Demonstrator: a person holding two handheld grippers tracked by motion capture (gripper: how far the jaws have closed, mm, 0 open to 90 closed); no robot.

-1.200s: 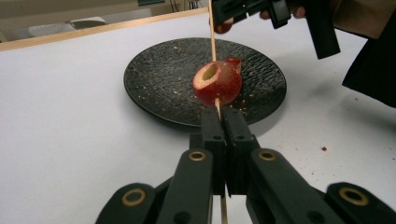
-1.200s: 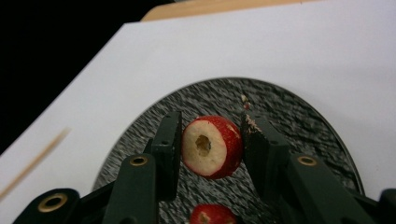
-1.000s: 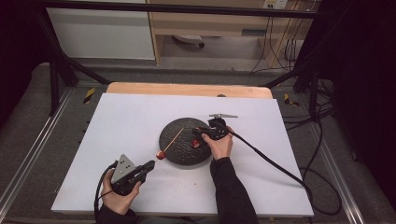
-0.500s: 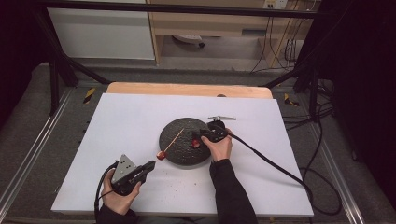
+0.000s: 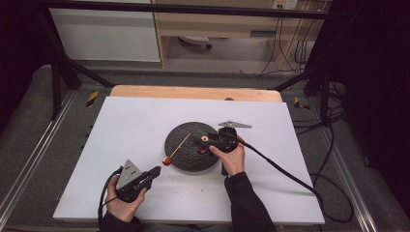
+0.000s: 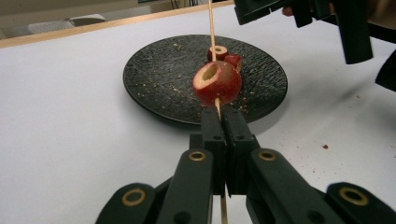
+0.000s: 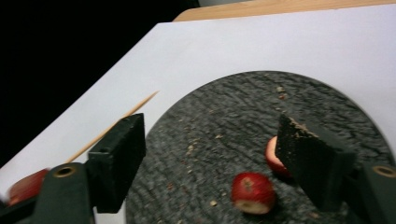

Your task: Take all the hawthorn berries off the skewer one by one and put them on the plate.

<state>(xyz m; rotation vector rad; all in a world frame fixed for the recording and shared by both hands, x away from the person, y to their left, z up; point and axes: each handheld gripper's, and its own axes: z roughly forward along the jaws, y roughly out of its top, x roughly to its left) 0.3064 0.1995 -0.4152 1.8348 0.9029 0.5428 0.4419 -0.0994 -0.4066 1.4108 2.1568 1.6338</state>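
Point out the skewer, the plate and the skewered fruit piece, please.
Skewer (image 6: 211, 23), left gripper view, on the bare stick above the fruit.
Plate (image 6: 154, 79), left gripper view, on its bare left part.
Skewered fruit piece (image 6: 224, 86), left gripper view, on its red skin.

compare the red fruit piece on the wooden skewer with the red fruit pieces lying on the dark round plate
The skewered red fruit piece is pierced by the thin wooden skewer and held up; the loose red fruit pieces lie on the dark round plate. The skewered one shows its hollow; the nearest loose one shows red skin. All are red-skinned with pale flesh.
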